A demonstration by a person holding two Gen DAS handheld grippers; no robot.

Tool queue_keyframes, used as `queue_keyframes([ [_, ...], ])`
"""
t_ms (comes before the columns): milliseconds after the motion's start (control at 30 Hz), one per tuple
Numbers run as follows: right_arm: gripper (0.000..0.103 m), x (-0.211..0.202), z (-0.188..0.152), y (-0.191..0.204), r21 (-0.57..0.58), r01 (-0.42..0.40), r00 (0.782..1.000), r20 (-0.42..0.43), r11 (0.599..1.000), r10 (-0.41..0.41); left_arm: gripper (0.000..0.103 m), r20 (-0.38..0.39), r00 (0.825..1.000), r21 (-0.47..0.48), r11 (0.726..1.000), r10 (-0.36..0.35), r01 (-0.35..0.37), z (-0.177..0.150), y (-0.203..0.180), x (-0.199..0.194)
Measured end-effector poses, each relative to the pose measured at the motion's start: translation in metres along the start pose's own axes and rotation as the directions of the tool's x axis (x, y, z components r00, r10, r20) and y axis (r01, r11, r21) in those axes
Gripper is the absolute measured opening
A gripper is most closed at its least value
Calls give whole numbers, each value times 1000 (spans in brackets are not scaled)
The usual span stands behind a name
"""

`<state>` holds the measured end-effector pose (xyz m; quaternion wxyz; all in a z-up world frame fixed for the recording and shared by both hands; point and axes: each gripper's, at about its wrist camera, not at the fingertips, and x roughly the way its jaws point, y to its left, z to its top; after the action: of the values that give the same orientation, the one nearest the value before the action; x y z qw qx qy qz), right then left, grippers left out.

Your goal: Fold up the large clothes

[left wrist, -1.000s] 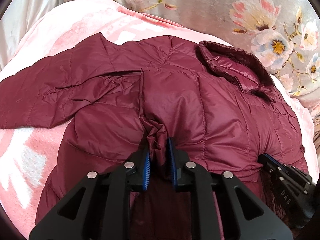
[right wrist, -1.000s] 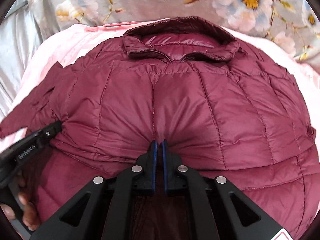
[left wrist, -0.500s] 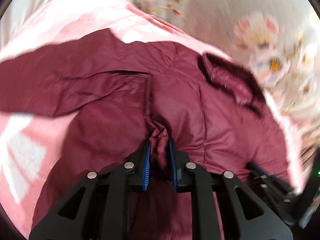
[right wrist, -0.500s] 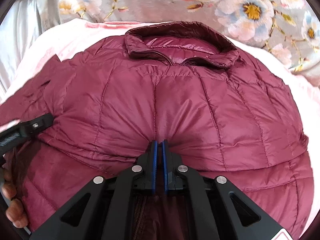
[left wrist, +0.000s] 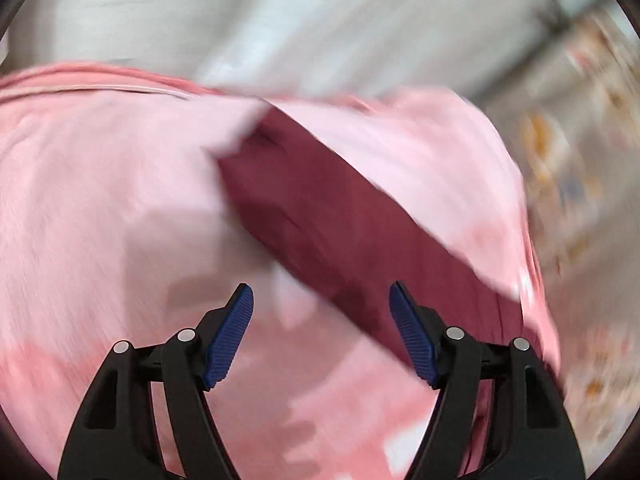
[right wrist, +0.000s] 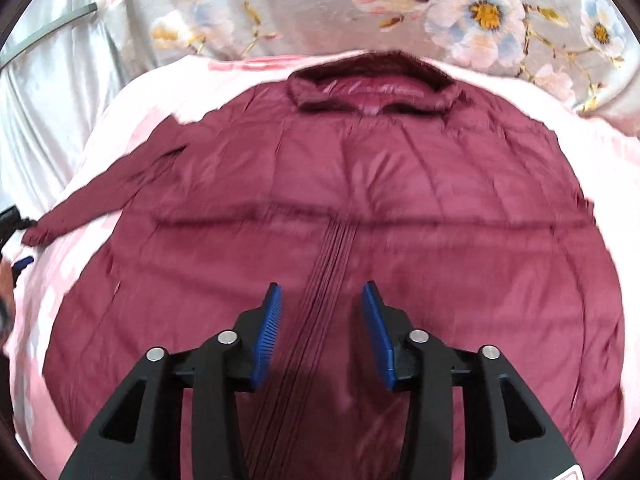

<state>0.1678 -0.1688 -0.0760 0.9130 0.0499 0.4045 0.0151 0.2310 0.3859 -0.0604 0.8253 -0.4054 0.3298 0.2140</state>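
Bed cover: a pink plush blanket point(right wrist: 132, 120) with paler patches lies under your burgundy quilted puffer jacket point(right wrist: 400, 208) and shows around its edges on every side.
Backdrop: a grey floral fabric point(right wrist: 320, 8) sits beyond the jacket's collar end; a plain silver-grey sheet point(right wrist: 48, 112) lies off to the jacket's left.
Jacket: it lies flat and spread on the blanket, front up, its stand-up collar point(right wrist: 372, 88) at the far end and its centre seam running straight toward your right claw.
Sleeve: one burgundy sleeve point(right wrist: 108, 196) stretches out from the jacket's left shoulder across the blanket; in your left wrist view, which is badly blurred, that sleeve point(left wrist: 320, 216) crosses diagonally on the pink.
Right claw: your right claw point(right wrist: 322, 300) hangs over the jacket's lower middle, jaws opening, straddling the centre seam. The blue ribbed pads point(right wrist: 268, 332) stand clear of the fabric, so it has let go.
Left claw: your left claw point(left wrist: 322, 300) is over the blanket just beside the sleeve, jaws opening wide, nothing between the blue pads point(left wrist: 230, 332). It shows at the far left edge of the right wrist view, near the sleeve's cuff.
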Motion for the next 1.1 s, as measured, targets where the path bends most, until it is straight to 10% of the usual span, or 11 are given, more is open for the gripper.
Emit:
queue_keyframes([
  [100, 44, -4, -13, 2, 2, -3, 1000, -5, 1000, 3, 64, 18, 1000, -23, 999, 24, -23, 19, 10, 10],
  [233, 45, -9, -14, 8, -42, 19, 1000, 3, 999, -19, 9, -13, 1000, 37, 999, -6, 6, 24, -7, 25],
  [400, 51, -17, -15, 7, -32, 2, 1000, 6, 999, -2, 4, 54, 995, 251, 966, -87, 70, 14, -80, -4],
  [533, 51, -22, -17, 5, -23, -3, 1000, 12, 1000, 4, 3, 38, 973, 424, 885, -230, 192, -15, -169, -42],
  [700, 51, -32, -16, -7, 1, 10, 999, 33, 1000, -10, 3, -133, 897, 582, 699, -422, 416, -96, -286, -90],
  [900, 52, -42, -14, -40, 61, 72, 996, 46, 995, -75, 6, -446, 781, 596, 505, -438, 624, -233, -358, -101],
  [1000, 54, -48, -15, -67, 130, 99, 994, 35, 987, -104, 24, -559, 744, 557, 499, -367, 664, -292, -348, -82],
  [1067, 58, -52, -14, -85, 178, 101, 994, 31, 979, -108, 58, -594, 728, 501, 551, -343, 668, -310, -324, -69],
  [1100, 59, -55, -11, -92, 197, 95, 994, 35, 976, -104, 59, -594, 724, 464, 587, -349, 664, -312, -307, -64],
])
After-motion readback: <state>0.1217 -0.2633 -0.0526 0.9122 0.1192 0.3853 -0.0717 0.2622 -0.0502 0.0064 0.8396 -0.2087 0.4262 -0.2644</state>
